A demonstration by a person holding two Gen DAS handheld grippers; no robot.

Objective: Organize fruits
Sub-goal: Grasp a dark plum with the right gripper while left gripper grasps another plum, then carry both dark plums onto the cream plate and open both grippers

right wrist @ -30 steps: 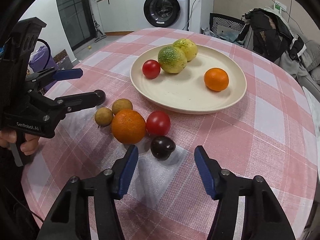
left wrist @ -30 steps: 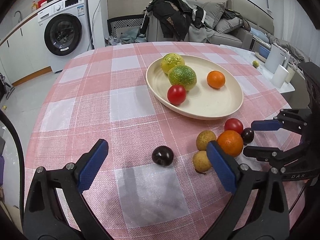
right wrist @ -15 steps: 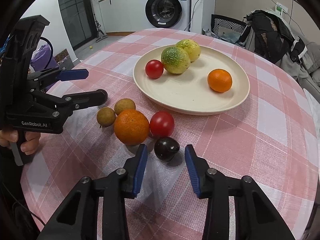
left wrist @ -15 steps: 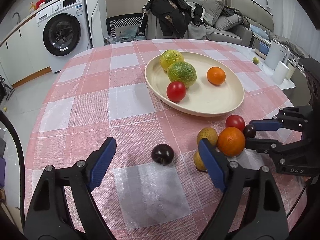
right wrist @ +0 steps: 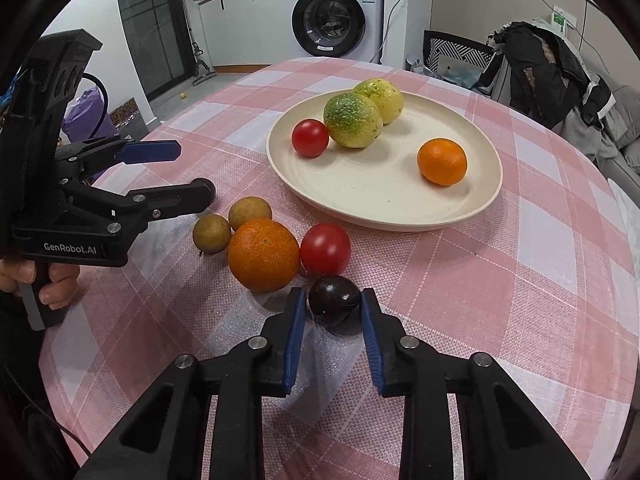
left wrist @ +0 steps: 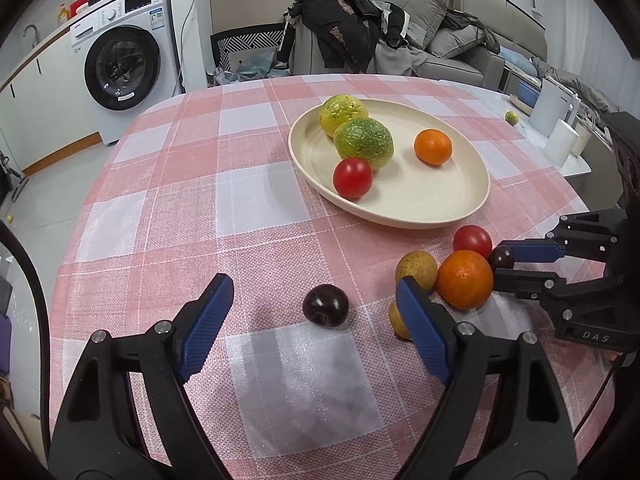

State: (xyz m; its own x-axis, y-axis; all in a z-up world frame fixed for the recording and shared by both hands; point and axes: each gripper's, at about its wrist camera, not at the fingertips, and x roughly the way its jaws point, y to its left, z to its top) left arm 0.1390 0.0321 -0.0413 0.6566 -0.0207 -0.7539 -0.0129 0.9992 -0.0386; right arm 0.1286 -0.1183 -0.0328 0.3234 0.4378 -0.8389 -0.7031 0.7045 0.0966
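Note:
A cream plate (right wrist: 400,208) holds two green-yellow citrus fruits, a red tomato and a small orange. On the pink checked cloth in front of it lie a large orange (right wrist: 263,254), a red tomato (right wrist: 325,249) and two brown round fruits (right wrist: 250,212). My right gripper (right wrist: 333,294) is shut on a dark plum (right wrist: 334,300) that rests on the cloth beside the orange. A second dark plum (left wrist: 325,306) lies alone on the cloth, just ahead of my left gripper (left wrist: 313,281). That gripper is open and its pads do not touch the plum.
A person's hand grips the left gripper's handle (right wrist: 44,276). A washing machine (left wrist: 120,64), a chair piled with clothes (left wrist: 344,32) and a sofa stand beyond the round table. White containers (left wrist: 560,128) sit on a side surface at the right.
The right gripper's jaws have closed from wide apart onto the dark plum. The left gripper's jaws have narrowed somewhat around the other plum without touching it.

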